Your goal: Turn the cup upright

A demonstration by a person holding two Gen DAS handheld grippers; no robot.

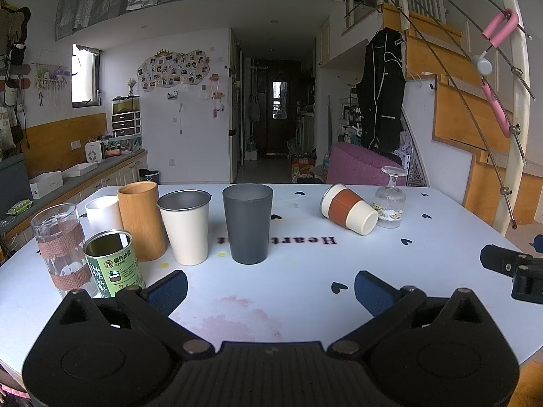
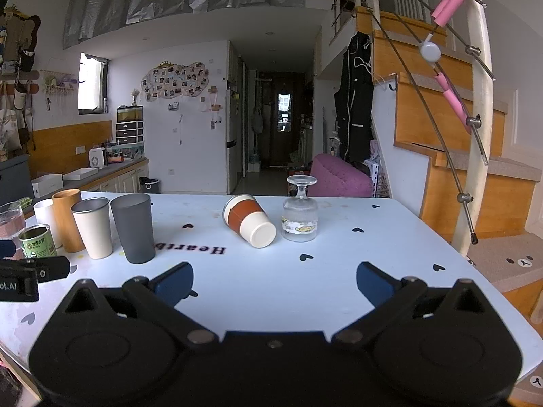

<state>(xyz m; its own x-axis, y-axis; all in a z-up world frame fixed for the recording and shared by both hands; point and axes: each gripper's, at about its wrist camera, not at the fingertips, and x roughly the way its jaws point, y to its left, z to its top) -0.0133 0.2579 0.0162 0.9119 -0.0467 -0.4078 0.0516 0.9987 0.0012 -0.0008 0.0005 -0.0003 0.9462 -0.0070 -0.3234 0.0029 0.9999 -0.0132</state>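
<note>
Right hand-held gripper [image 2: 275,279] level, spread wide, facing tipped cup [image 2: 249,224].

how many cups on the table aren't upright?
2. The cream cup with the brown sleeve lies on its side mid-table, base toward the cameras. The stemmed glass stands inverted just right of it. The others, grouped at the left, stand upright; none looks hidden.

A lived-in loft apartment: a kitchen counter [image 1: 85,176] with cabinets along the left wall, a photo collage [image 1: 173,69] pinned up, a wooden staircase [image 2: 451,156] to an upper level, a coat [image 1: 381,95] hanging, a purple pouf [image 2: 339,174]
</note>
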